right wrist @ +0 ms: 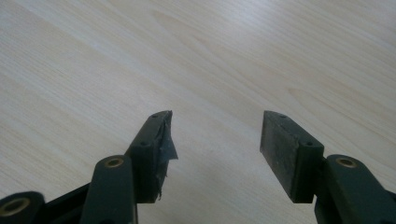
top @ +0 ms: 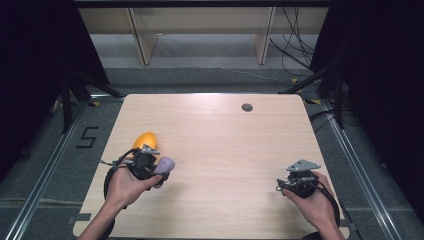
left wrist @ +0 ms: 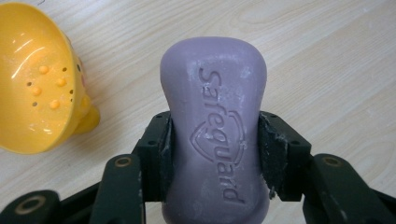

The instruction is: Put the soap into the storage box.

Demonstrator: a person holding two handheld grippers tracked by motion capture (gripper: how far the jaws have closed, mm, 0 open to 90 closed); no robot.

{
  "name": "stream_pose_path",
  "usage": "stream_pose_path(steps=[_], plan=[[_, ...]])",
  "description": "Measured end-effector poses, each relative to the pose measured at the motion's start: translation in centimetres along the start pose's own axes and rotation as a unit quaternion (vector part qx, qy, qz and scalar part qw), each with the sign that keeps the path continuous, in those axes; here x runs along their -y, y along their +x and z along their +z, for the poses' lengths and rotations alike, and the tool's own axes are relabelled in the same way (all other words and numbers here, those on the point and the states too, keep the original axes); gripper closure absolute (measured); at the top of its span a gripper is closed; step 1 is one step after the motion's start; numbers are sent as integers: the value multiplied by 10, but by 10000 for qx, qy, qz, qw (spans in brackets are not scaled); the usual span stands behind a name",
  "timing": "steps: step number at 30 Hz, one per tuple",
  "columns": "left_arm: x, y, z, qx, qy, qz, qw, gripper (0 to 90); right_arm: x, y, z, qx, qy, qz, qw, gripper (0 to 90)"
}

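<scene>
At the left of the table we are seeing a yellow holder, a small dish with raised bumps and drain holes in its floor, lying tipped on its side on the bare wood. Just right of it and a little nearer, we are holding the left gripper with its jaws clamped on a purple soap, one pad on each long edge of the bar at its narrowed waist. In the left gripper view the soap is pointing away from us past the jaw tips, its embossed face up, and it is sitting beside the holder, apart from it.

We are judging the soap to be light, stiff and fairly hard, with rounded edges and a waxy, faintly powdery skin, so it is likely to slide or twist under a loose grip. The waist is looking like the best place to hold it, since the wider ends are keeping it from slipping lengthwise, and too hard a squeeze is likely to dent it. The holder is looking like thin, light plastic that is apt to skid or roll if nudged.

At the near right, well apart from all this, we are holding the right gripper low over bare wood, its jaws standing wide apart with nothing between them, and one pad's lining is looking torn
</scene>
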State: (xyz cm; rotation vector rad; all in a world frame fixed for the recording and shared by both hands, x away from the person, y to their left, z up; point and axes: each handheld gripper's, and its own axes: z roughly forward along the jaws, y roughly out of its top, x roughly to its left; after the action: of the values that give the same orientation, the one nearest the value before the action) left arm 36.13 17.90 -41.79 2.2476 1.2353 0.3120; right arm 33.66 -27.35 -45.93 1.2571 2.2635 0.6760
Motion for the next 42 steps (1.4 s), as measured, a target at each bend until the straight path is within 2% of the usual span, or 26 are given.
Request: stream_pose_path(steps=[2, 5, 6, 7, 8, 10, 18, 19, 20, 21, 29, 30, 32, 33, 34, 37, 38, 39, 42], plan=[[1, 1, 0, -24, -56, -55, 10000, 489, 0, 0, 0, -1, 2, -7, 10000, 440], [0, 4, -1, -57, 45, 8, 10000, 489, 0, 0, 0, -4, 18, -3, 10000, 440], [1, 4, 0, -75, -30, -56, 10000, 489, 0, 0, 0, -4, 35, -6, 10000, 440], [0, 5, -2, -86, 19, -4, 10000, 489, 0, 0, 0, -3, 31, -8, 10000, 440], [1, 6, -1, -105, -42, -20, 9999, 489, 0, 0, 0, -3, 30, -7, 10000, 440], [0, 7, -3, -104, 17, -31, 9999, 489, 0, 0, 0, 1, 2, 0, 10000, 440], [0, 13, -5, -132, -14, -100, 9999, 489, 0, -1, 0, 17, -30, -52, 10000, 440], [0, 13, -5, -130, -14, -110, 9999, 489, 0, 0, 0, 2, 30, -11, 10000, 439], [1, 13, -4, -172, -107, -133, 9997, 489, 0, 0, 0, -1, 32, -7, 10000, 439], [0, 15, -6, -124, -4, -127, 9998, 489, 0, 0, 0, 11, 25, -11, 10000, 439], [0, 20, -7, -207, -72, -257, 9994, 489, 0, 0, 0, 10, 20, -13, 10000, 440], [0, 21, -8, -213, -23, -241, 9995, 489, 0, 0, 0, 1, 23, -15, 10000, 439], [0, 22, -8, -210, -50, -238, 9995, 489, 0, 0, 0, 12, 16, -25, 10000, 439], [0, 23, -8, -269, -108, -330, 9990, 489, -1, -1, 0, 13, -4, -55, 10000, 439], [1, 23, -7, -270, -181, -329, 9989, 489, -1, -1, 0, 13, -1, -47, 10000, 439], [0, 26, -9, -275, -48, -366, 9989, 489, 0, -1, 0, 14, 1, -49, 10000, 439], [0, 26, -9, -275, -48, -366, 9989, 489, 0, -1, 0, 14, 1, -49, 10000, 439], [0, 27, -8, -375, -74, -376, 9986, 489, -1, -1, 0, 15, -3, -58, 10000, 439], [0, 30, -8, -360, -45, -430, 9984, 489, 0, -1, 0, 18, -26, -49, 10000, 439]])
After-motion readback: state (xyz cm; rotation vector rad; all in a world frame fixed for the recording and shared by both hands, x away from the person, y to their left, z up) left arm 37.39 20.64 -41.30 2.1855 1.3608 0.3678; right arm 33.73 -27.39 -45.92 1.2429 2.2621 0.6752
